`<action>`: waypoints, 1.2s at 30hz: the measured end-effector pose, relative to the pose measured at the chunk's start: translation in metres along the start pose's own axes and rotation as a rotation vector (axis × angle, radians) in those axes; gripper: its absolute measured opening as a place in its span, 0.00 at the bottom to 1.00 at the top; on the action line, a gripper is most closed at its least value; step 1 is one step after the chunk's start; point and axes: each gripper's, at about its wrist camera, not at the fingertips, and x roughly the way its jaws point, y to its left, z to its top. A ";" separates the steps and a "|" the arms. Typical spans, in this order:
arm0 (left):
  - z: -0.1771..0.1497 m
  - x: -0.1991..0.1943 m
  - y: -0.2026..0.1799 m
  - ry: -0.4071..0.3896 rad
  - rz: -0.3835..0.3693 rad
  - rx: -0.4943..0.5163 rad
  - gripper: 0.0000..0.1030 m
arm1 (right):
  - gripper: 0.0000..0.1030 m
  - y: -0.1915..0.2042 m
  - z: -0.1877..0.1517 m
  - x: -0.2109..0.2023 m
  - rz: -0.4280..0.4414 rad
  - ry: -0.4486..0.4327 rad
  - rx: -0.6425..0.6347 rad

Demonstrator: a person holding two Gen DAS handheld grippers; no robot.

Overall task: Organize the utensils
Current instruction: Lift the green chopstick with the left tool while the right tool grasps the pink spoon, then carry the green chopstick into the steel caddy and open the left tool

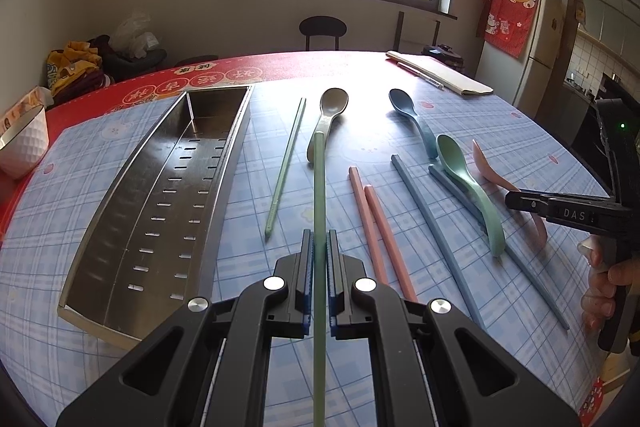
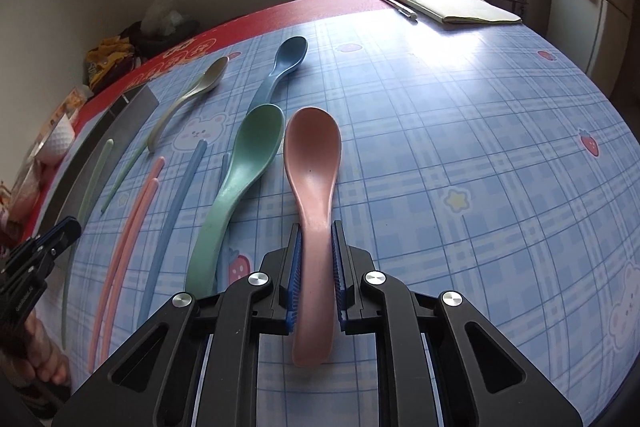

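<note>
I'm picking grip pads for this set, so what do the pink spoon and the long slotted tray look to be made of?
Pink spoon: probably matte plastic or a fibre composite; dull, faintly speckled surface with no sharp glints. Right gripper is shut on its handle.
Slotted tray: likely brushed stainless steel; grey metallic sheen, soft reflections on its walls, and punched slots in the floor.

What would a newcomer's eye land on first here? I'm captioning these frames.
Probably the two grips: the left hand-held gripper shut on a green chopstick in the foreground, and the right hand-held gripper clamping the pink spoon by its handle. Next, the steel tray at left, beside pastel utensils on the checked tablecloth.
</note>
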 end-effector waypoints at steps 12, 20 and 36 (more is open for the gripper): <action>0.002 -0.002 0.002 -0.010 -0.007 -0.005 0.06 | 0.14 0.013 0.007 -0.029 0.138 -0.105 0.056; 0.024 -0.044 0.025 -0.085 -0.112 -0.081 0.06 | 0.14 0.053 0.022 -0.030 0.241 -0.171 0.065; 0.079 0.008 0.118 0.072 0.052 -0.151 0.06 | 0.14 0.149 0.064 0.014 0.383 -0.247 0.055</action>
